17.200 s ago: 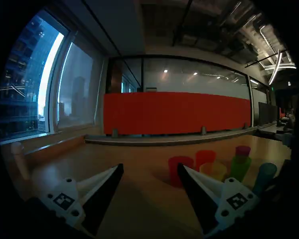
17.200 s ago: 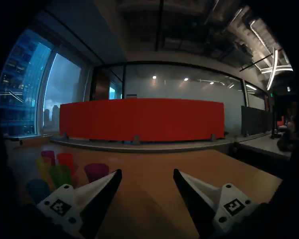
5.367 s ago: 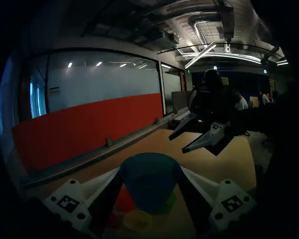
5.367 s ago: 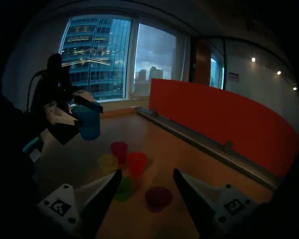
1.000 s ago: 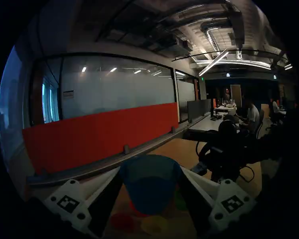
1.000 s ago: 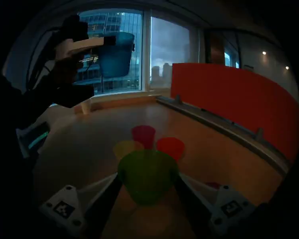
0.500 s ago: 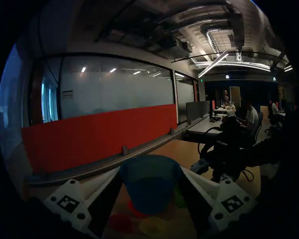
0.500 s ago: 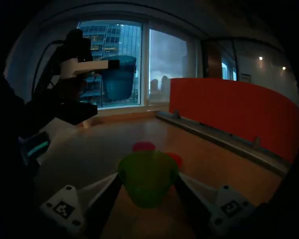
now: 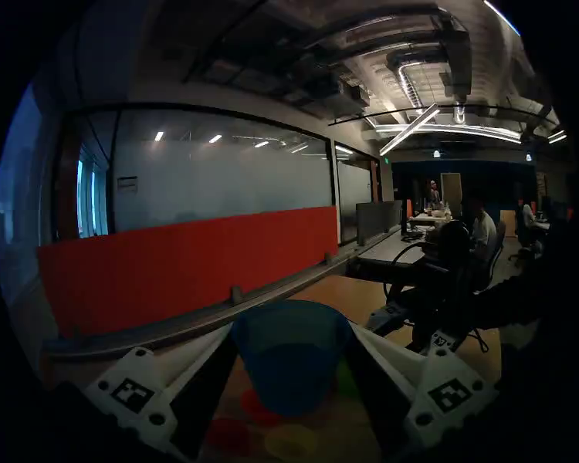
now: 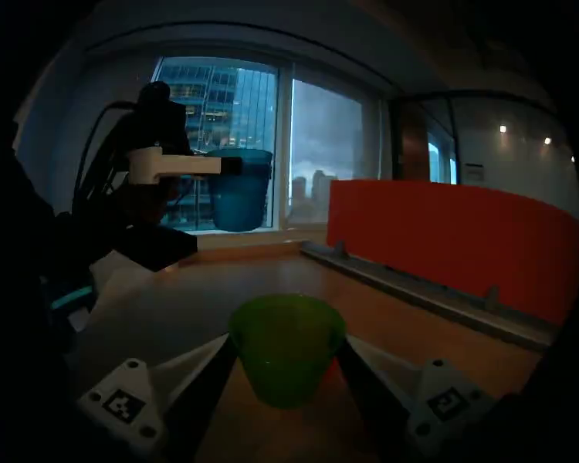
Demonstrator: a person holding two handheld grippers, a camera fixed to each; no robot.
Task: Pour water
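Steadily the green cup (image 10: 286, 356) has risen toward the held blue cup (image 10: 239, 199)

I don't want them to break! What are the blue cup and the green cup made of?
The blue cup: probably plastic, translucent; a darker level shows through its wall. The green cup: likely plastic too, smooth and translucent, with a thin rim.

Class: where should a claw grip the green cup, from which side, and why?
The green cup: grip its upper wall, level from the side, as the right claw does. It tapers downward, so it should wedge, and the mouth is left free.
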